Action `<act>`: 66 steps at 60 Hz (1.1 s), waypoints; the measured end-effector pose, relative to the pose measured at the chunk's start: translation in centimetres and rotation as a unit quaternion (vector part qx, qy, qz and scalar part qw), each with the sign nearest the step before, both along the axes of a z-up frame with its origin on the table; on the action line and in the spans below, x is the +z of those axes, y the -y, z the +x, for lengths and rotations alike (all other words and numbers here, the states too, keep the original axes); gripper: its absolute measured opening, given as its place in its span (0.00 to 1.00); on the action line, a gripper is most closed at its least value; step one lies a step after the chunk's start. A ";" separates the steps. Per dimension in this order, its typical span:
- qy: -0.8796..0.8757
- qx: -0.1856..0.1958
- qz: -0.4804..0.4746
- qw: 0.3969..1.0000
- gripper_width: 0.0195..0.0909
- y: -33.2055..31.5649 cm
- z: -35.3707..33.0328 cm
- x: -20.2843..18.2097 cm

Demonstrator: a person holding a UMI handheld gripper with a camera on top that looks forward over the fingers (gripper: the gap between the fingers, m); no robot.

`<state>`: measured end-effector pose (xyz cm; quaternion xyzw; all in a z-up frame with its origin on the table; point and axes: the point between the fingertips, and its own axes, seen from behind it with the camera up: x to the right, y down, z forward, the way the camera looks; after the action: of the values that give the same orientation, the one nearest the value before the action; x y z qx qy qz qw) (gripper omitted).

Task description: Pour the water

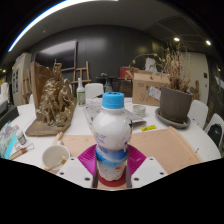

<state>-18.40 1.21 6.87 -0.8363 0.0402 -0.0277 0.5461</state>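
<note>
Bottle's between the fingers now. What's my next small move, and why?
Probably lift straight up a little. The white plastic bottle with the blue cap stands upright, and the gripper appears shut on its lower body; the small cream cup beside it looks like the pour target.

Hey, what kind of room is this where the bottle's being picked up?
Probably a studio or workshop-like room. A white table carries a gold statue and a potted dry plant, and the bottle stands between the gripper fingers.
</note>
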 end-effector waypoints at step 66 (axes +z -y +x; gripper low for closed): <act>0.026 -0.045 -0.088 0.995 0.93 26.5 -7.8 13.9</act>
<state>-26.24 -25.24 20.78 -0.8772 0.0611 -0.0777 0.4698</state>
